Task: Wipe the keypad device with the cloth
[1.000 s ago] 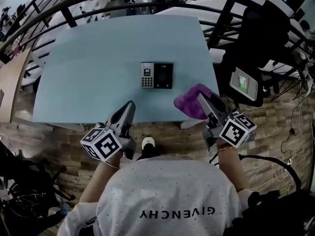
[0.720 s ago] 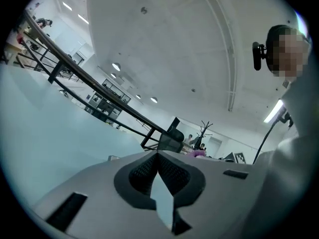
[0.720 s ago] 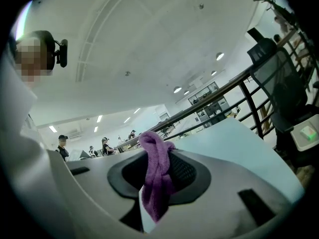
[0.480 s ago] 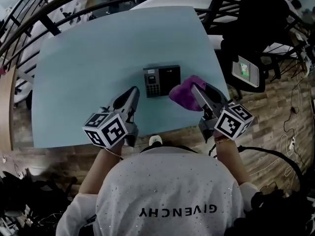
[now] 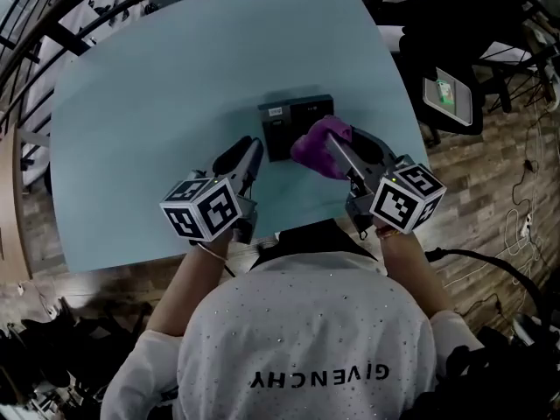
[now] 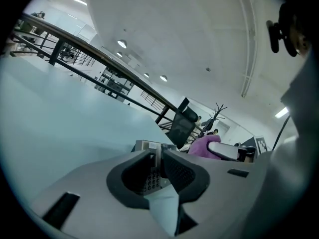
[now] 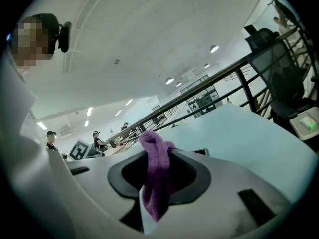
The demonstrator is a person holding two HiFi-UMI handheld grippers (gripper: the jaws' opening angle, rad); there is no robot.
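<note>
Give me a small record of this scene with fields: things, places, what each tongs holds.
table: pale blue
keypad device: dark, flat on the table
cloth: purple, bunched, over the device's right part
right tongs: shut on the cloth
left tongs: shut, empty, beside the device's left edge

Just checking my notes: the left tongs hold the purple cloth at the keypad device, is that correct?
Not quite: it is the right tongs that hold the purple cloth at the keypad device, as the right gripper view shows.
</note>
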